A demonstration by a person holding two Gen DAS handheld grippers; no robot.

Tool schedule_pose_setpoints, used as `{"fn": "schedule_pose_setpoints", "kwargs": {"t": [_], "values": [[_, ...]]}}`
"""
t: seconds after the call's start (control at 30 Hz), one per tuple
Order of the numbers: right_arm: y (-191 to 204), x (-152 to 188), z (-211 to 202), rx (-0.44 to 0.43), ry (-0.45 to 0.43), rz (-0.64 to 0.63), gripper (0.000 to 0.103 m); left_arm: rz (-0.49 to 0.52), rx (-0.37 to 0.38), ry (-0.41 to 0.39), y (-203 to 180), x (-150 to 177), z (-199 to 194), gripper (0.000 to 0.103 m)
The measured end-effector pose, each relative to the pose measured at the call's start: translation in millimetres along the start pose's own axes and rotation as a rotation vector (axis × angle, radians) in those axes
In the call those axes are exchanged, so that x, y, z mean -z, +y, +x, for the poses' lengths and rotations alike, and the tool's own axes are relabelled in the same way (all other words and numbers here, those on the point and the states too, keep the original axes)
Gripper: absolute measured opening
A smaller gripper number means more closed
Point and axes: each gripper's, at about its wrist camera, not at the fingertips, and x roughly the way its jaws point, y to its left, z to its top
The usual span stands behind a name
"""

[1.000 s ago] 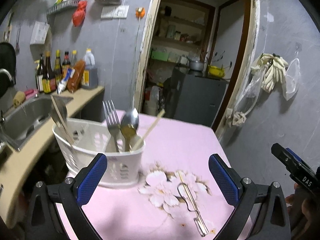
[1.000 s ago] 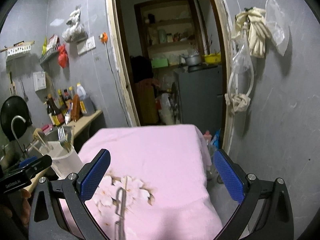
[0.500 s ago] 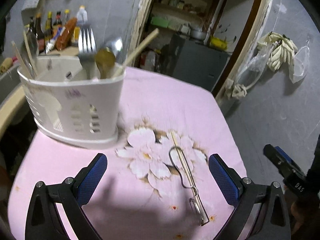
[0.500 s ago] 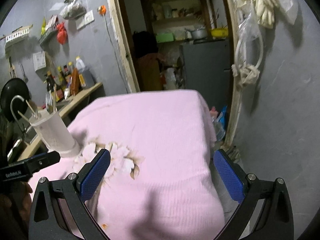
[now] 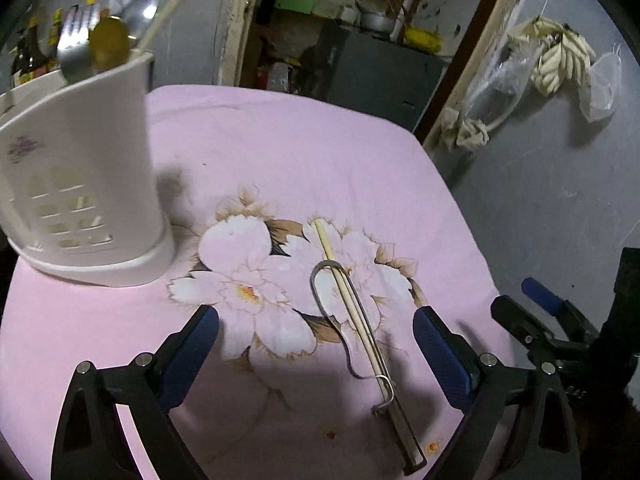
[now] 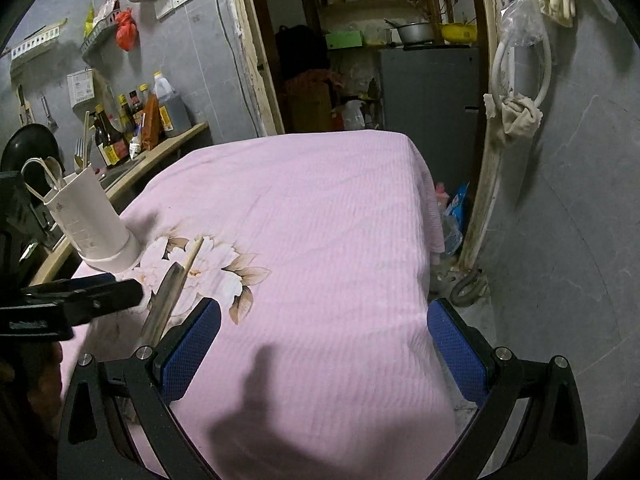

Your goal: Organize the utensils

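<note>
While a white utensil holder (image 5: 92,184) stands at the left of the pink floral cloth (image 5: 280,160), holding a fork (image 5: 74,44) and spoons (image 5: 110,42), a chopstick (image 5: 348,300) lies across a metal peeler (image 5: 360,340) on the printed flowers. The left gripper (image 5: 316,344) hovers over them, its blue fingers (image 5: 438,356) wide but closing, touching neither. The right gripper (image 6: 324,352), fingers spread on nothing, hangs over bare cloth. Sauce bottles (image 6: 132,124) crowd the counter (image 6: 160,156) behind; rubber gloves (image 5: 560,56) hang beside the doorway.
</note>
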Motion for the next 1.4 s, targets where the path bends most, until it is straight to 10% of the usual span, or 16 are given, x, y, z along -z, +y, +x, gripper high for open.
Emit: {"fn": "schedule_pose_setpoints", "kwargs": {"t": [0.53,1.4], "values": [[-3.9,-1.9,8.9,-0.012,0.018,0.003,0.101,0.0,-0.063,0.055,6.2,-1.6,15.9,0.072],[76.3,-9.5,56.0,-0.197,0.144,-0.149,0.101,-0.204,-0.185,0.018,81.6,14.2,-16.3,0.071]]}}
